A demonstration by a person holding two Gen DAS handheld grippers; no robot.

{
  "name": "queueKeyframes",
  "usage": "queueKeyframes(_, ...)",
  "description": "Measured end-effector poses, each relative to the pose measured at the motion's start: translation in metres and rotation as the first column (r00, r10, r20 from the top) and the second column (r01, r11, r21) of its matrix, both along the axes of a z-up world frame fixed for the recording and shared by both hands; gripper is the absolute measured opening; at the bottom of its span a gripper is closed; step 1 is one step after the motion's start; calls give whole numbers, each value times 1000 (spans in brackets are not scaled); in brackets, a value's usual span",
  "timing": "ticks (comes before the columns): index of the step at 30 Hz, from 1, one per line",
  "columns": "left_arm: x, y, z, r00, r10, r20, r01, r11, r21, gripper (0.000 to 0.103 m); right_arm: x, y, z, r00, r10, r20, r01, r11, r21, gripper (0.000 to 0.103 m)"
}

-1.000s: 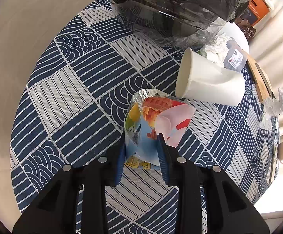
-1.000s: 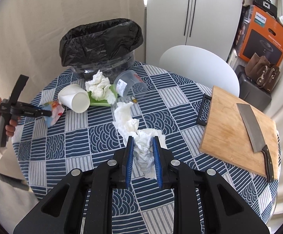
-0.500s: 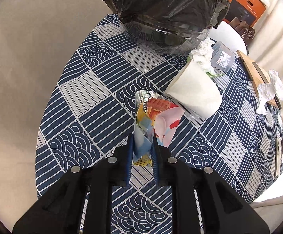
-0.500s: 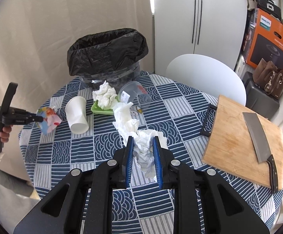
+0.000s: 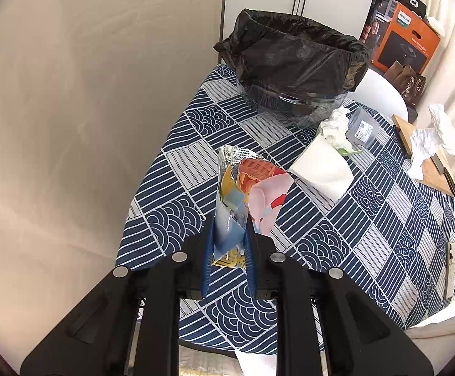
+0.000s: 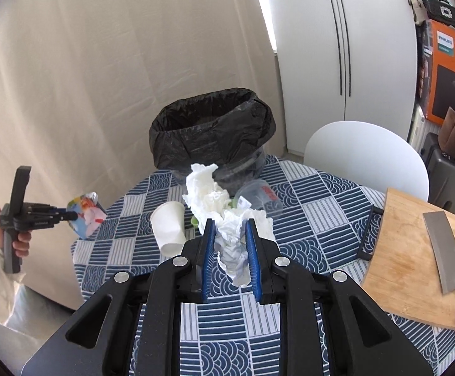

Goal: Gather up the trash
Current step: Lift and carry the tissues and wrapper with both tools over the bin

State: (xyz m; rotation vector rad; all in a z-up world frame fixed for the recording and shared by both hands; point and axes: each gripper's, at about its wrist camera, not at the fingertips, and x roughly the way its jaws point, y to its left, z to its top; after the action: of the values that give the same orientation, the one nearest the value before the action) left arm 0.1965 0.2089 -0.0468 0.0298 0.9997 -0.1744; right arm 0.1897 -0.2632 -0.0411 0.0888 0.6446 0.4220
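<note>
Foil-lined and brightly printed, a snack wrapper (image 5: pixel 246 194) is hanging clamped in the left gripper (image 5: pixel 227 238), clear of the checked tablecloth (image 5: pixel 384 235), while the right gripper (image 6: pixel 230 244) is pinching a crumpled paper towel (image 6: pixel 224 216) above the table. Both loads are sitting short of the black-lined bin (image 6: pixel 211 131) at the far edge. Doing this well likely means carrying each squarely over the bag's mouth before letting go.
</note>
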Motion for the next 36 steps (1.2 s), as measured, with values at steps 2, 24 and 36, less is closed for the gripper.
queueKeyframes(2,-5,7,12,999,24,22,-24,1000,6,18,2,3,5,1000,20,15,-20,1000,11,18)
queueKeyframes(24,29,5,123,972,-75,224,62,996,67,19,33,12,99,971,6,241,-42,989,141,18)
queueKeyframes(36,91,-15,149,927,-238,291,231,971,59,19,67,40,135,956,-9,295,-34,989,142,18)
